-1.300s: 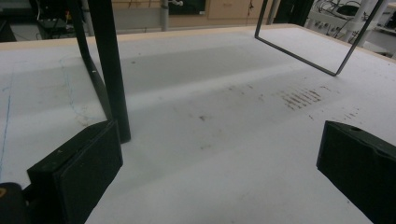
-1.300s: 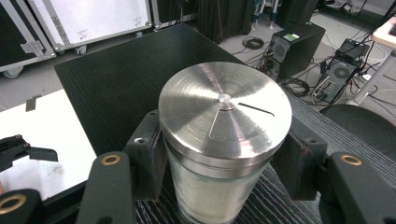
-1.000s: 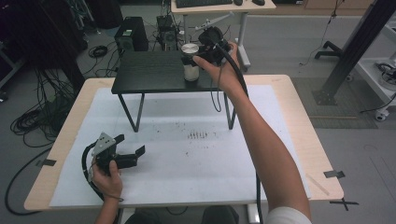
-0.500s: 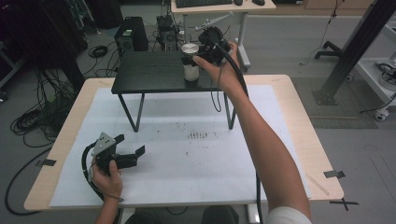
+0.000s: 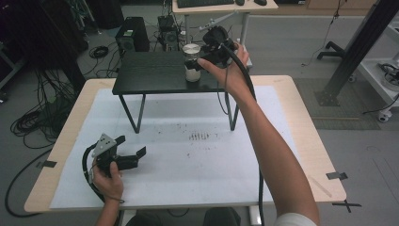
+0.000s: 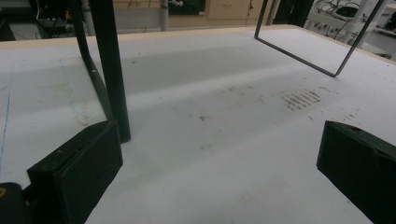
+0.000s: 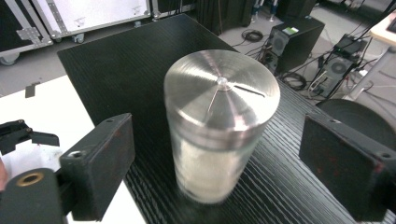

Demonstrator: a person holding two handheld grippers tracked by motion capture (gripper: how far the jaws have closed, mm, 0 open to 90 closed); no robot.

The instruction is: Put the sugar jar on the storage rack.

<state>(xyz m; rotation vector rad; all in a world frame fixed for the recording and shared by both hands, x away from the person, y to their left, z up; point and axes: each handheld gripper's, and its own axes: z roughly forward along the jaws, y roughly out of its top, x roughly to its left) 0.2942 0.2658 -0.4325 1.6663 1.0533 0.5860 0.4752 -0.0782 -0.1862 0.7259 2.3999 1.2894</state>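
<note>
Now we see the jar (image 7: 220, 126) upright on the black stand (image 7: 130, 79), between our right gripper (image 7: 219, 168)'s just-opened jaws, untouched, released.

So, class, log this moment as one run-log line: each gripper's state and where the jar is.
right gripper: open, jaws just opened, either side of jar | jar: upright on black stand | left gripper: open, over white table

The high view looks forward and down over the table (image 5: 301, 122); the left gripper view skims its sheet closely; the right gripper view looks down close on the jar (image 7: 219, 126), as the high view does from afar.
</note>
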